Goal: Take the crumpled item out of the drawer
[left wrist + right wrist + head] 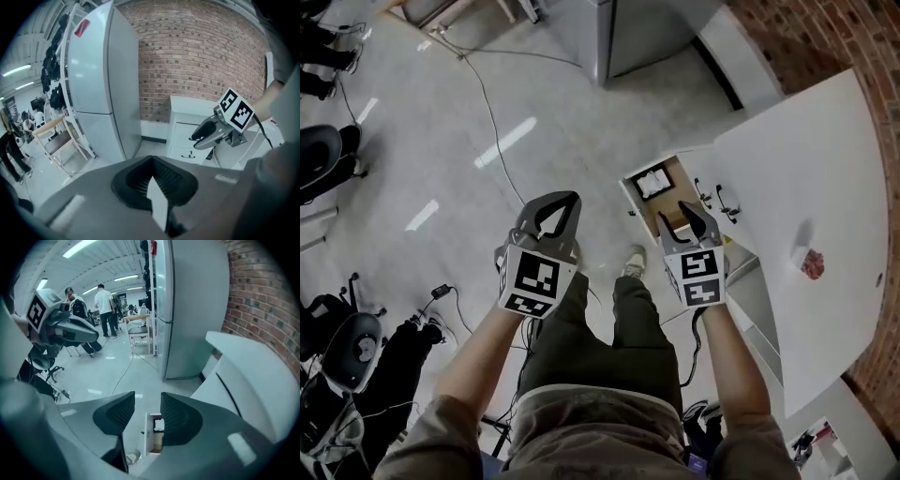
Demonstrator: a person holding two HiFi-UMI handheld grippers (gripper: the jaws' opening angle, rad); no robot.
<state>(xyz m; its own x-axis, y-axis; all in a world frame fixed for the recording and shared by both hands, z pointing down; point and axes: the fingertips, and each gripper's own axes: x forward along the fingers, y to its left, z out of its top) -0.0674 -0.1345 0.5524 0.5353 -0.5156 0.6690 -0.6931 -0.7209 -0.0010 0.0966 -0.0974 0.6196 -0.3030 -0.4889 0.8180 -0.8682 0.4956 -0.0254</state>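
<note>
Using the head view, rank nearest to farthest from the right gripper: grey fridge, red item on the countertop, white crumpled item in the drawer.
1. White crumpled item: in the open drawer, just ahead of the right gripper.
2. Red item: on the countertop, to its right.
3. Grey fridge: far ahead, at the view's top.

Two grey grippers are showing, left gripper [553, 208] and right gripper [677, 217]; one open wooden drawer [633, 199] is holding one white crumpled item [653, 182]; one small red object [812, 263] is lying on one white countertop [806, 169].

Partly behind the right claw [147, 399], the crumpled white item [159, 424] in the open drawer [149, 433]
</note>
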